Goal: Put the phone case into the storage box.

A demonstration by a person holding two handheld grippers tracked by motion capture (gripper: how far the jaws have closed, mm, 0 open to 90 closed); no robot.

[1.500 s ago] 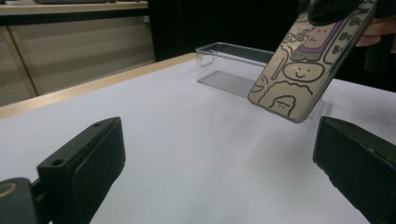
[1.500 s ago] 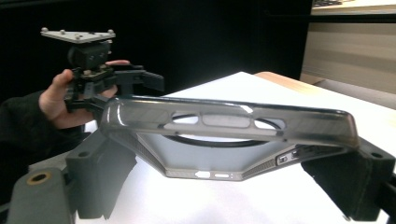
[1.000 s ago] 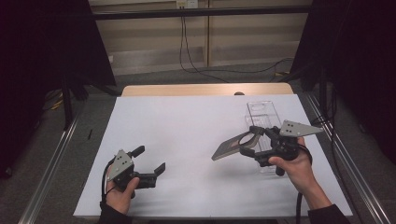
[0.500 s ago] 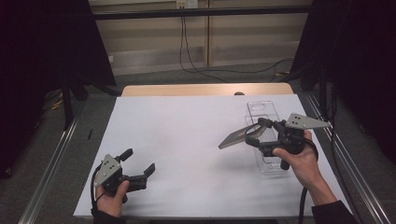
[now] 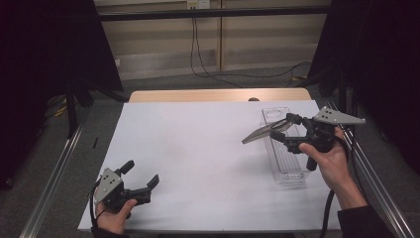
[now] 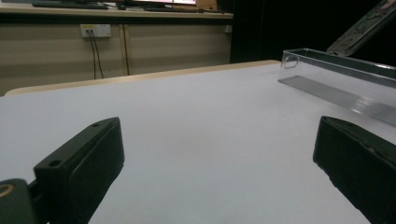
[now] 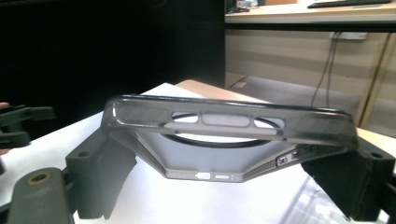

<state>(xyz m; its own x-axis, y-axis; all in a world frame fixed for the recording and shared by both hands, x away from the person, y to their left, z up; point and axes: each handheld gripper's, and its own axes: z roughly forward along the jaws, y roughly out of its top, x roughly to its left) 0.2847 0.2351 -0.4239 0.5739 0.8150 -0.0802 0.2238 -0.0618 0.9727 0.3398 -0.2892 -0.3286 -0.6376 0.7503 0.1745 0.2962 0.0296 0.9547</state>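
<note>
A dark translucent phone case (image 5: 261, 132) hangs tilted in the air, with my right gripper (image 5: 284, 129) shut on its edge. It sits just over the left wall of a long clear plastic tray (image 5: 287, 163). In the right gripper view the case (image 7: 229, 120) spans both jaws, its side cut-outs facing the camera. My left gripper (image 5: 142, 173) rests low at the table's front left, open with nothing between its fingers. From the left gripper view the tray (image 6: 336, 77) lies far right, the case (image 6: 366, 27) above it.
White sheet (image 5: 198, 148) covers the table, with a wooden edge (image 5: 218, 95) at the back. Metal rails (image 5: 54, 173) run along both sides. Dark curtains stand left and right, and cables hang at the back wall.
The right gripper has carried the phone case up and farther back, toward the clear tray. The left gripper has drifted slightly left and nearer the front edge, still open.
</note>
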